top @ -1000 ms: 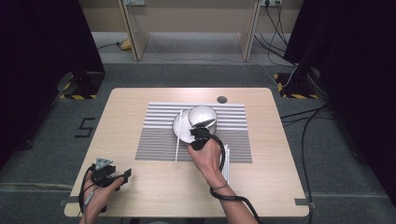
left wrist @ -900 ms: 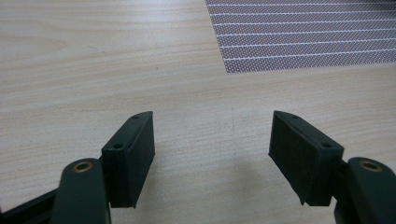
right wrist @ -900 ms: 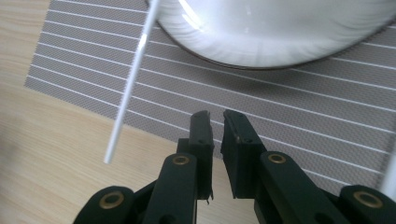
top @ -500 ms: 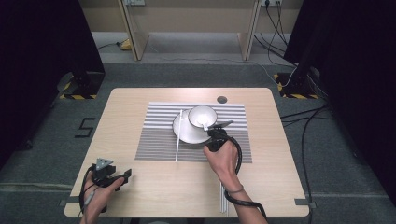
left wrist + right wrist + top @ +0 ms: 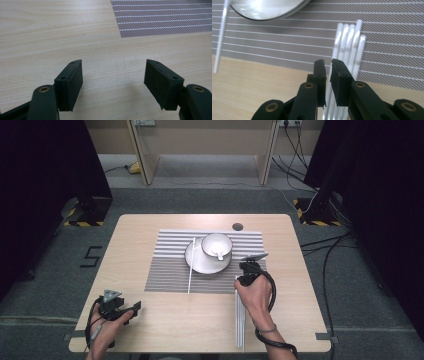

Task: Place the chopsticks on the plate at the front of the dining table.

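Near the mat's (image 5: pixel 210 257) right edge lie five white sticks (image 5: pixel 348 47) — right gripper (image 5: pixel 327 62) narrow above them, left gripper (image 5: pixel 113 72) wide, empty.

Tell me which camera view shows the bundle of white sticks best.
The right gripper view: the white sticks lie close, side by side on the striped mat, ends distinct. The high view shows them as one thin pale strip beside the right hand. The left gripper view looks at bare table.

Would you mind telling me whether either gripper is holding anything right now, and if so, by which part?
Nothing is held. The right gripper hovers nearly closed above the white sticks, gripping none; the left gripper is open over bare table.
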{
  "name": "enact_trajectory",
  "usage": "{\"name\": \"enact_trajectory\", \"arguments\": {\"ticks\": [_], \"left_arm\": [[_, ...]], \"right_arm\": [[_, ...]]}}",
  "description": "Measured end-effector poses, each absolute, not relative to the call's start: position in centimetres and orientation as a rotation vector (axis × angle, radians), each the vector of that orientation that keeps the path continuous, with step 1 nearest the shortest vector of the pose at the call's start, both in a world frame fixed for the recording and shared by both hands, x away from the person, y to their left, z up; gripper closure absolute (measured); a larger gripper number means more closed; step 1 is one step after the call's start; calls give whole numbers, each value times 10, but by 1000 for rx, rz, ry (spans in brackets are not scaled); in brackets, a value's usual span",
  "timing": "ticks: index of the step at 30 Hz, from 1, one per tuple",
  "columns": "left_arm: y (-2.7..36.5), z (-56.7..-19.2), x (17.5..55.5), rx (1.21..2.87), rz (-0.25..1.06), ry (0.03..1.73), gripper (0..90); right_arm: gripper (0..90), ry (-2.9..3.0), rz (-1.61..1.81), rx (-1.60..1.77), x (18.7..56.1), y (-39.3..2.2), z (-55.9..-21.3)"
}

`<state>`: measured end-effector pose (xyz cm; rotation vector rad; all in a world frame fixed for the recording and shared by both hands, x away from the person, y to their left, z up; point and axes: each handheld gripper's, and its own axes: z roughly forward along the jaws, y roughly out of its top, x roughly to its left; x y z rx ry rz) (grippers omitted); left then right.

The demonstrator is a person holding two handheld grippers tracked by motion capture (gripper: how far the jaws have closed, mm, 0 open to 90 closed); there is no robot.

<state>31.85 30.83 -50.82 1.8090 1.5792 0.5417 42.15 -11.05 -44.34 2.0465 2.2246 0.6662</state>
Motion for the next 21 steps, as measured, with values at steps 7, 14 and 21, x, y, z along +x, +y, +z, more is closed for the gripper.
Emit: {"name": "enact_trajectory", "arguments": {"ticks": [7,14,21], "left_arm": [[308,-508,318,1808,541,1579,308],[309,-508,318,1812,538,1580,308],[308,-508,318,1808,540,1581,307]], "right_arm": [[833,2216,590,2088,421,-120,-454],[835,2214,519,2108,420,-125,-463],[839,2211,467,2120,419,-127,-470]]}}
